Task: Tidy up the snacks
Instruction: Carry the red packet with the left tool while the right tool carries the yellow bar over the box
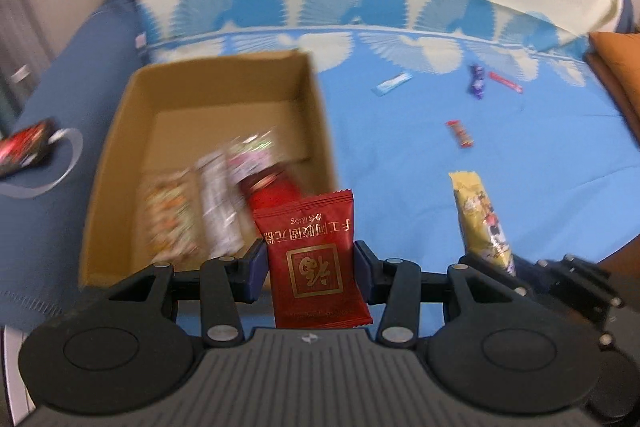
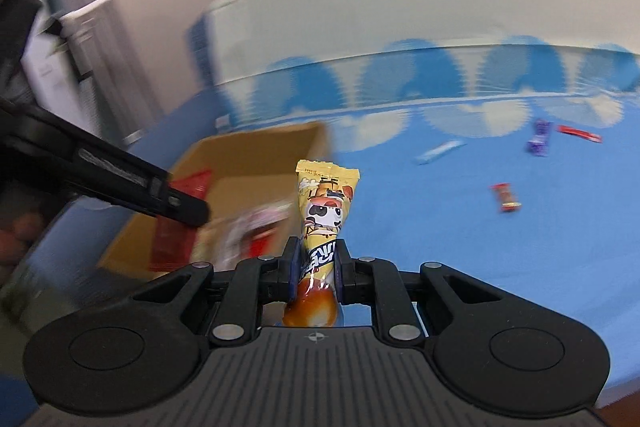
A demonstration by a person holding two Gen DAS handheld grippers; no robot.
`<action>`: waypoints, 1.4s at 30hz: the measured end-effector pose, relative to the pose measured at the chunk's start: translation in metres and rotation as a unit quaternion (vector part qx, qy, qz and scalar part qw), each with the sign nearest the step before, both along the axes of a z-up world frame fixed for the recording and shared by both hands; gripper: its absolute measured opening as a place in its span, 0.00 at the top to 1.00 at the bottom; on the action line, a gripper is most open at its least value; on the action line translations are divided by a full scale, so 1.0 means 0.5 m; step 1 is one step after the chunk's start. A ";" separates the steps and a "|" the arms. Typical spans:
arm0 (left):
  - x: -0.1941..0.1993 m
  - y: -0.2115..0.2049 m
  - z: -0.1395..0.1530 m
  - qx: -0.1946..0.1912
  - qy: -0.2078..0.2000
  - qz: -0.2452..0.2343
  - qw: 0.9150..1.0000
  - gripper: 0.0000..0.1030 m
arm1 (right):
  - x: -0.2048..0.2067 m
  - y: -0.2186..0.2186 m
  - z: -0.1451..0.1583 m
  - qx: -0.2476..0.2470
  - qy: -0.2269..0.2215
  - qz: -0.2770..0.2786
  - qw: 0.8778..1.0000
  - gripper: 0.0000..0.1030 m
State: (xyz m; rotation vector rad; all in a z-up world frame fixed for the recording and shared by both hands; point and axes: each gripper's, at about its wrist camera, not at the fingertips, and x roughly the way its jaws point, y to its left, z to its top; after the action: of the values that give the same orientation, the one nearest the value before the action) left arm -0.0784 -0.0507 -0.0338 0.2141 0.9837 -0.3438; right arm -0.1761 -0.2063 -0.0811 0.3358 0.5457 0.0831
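My left gripper (image 1: 310,263) is shut on a red snack packet (image 1: 316,259) with gold print, held at the near right corner of an open cardboard box (image 1: 224,95). Several blurred snack packets (image 1: 208,207) lie inside the box. My right gripper (image 2: 316,263) is shut on a yellow cartoon snack packet (image 2: 326,211), held above the blue sheet just right of the box (image 2: 256,155). The yellow packet also shows in the left wrist view (image 1: 482,223), and the red packet in the right wrist view (image 2: 178,227) under the left gripper's finger.
On the blue patterned sheet (image 1: 400,155) lie a small red candy (image 1: 460,133), a purple candy (image 1: 477,81), a red stick (image 1: 506,82) and a pale blue stick (image 1: 392,83). A dark packet (image 1: 24,147) lies left of the box. An orange cushion (image 1: 616,67) sits at the right.
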 end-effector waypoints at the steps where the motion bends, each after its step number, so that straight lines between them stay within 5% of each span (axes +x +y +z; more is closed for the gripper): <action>1: -0.017 0.026 -0.001 0.001 -0.002 0.006 1.000 0.52 | -0.006 0.019 0.006 0.000 0.001 0.011 1.000 0.82; 13: -0.103 0.163 -0.003 -0.035 -0.013 0.029 0.999 0.52 | -0.041 0.149 0.059 -0.057 0.003 0.060 0.997 0.82; 42: -0.091 0.199 -0.016 -0.067 -0.008 0.041 0.997 0.52 | -0.020 0.188 0.057 -0.090 0.038 0.064 0.993 0.82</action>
State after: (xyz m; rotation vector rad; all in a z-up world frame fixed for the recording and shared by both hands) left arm -0.1238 0.0489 -0.0415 0.0539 0.9467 -0.3303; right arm -0.1860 -0.1125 -0.0526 0.1291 0.6459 0.1450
